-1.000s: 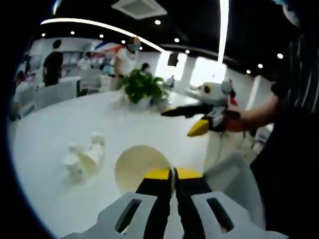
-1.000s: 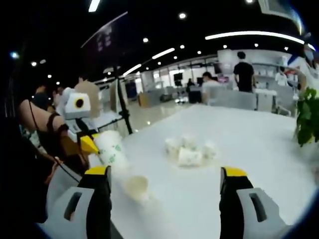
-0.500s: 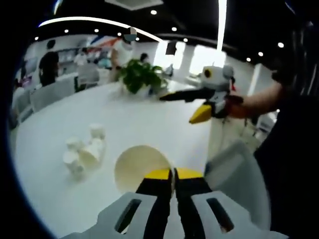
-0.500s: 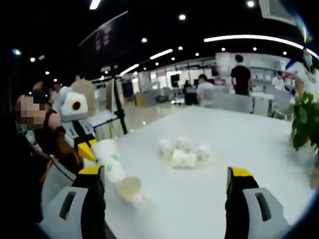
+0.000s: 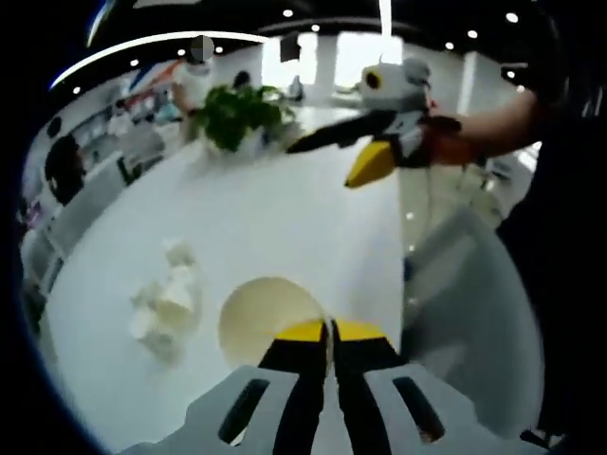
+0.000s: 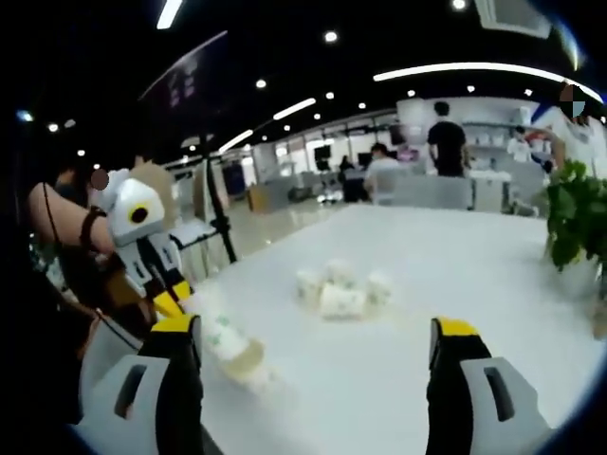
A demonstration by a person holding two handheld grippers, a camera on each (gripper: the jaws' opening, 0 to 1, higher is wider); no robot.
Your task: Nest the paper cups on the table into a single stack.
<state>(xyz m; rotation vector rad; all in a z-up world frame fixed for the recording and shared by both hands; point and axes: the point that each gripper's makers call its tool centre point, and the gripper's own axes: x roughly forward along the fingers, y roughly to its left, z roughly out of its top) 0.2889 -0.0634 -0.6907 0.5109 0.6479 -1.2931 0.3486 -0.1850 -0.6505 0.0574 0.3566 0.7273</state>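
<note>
Right gripper view takes in the white tabletop (image 6: 474, 284), with a cluster of loose paper cups (image 6: 341, 289) toward its middle, well apart from both tongs. The right tongs (image 6: 313, 341) gape empty, likely readied to take a cup. The left tongs (image 5: 330, 332) are closed on a cup's rim (image 5: 270, 318), mouth up, seemingly the stack's base.

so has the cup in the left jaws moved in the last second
Yes. In the right gripper view the held cup has dropped and tipped toward the white table, judged against the cup pile.
</note>
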